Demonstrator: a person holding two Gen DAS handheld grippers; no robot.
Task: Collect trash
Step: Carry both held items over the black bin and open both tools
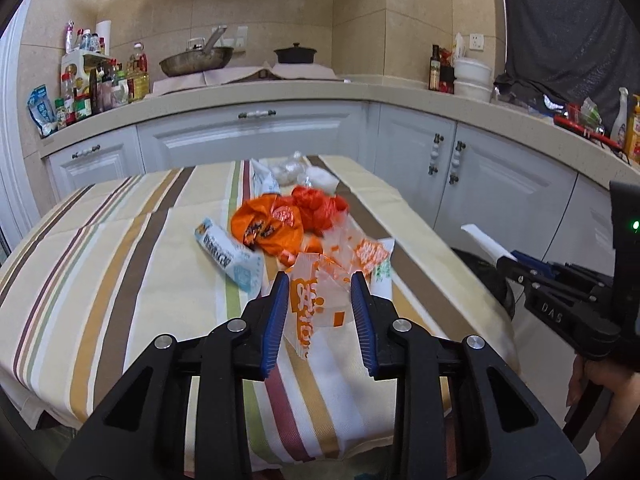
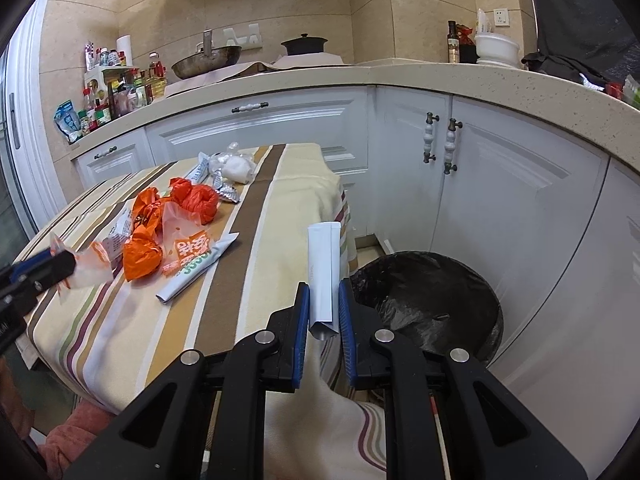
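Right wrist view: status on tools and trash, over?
Right tool shut on white packet, near lined bin. Left tool open around orange-print wrapper. Path unobstructed.

- Raised letters "DAS" stand on the black body of the right gripper [image 1: 505,259], seen from the left wrist camera.
- Large orange characters run across a clear wrapper [image 1: 316,304] on the striped tabletop [image 1: 120,264]; they cannot be read.
- Dark print marks a light-blue packet [image 1: 228,256]; too blurred to read.
- Green lettering on a white sachet [image 2: 200,268] shows upside down and stays illegible.
- White characters on an orange-printed bag [image 2: 188,248] cannot be made out.
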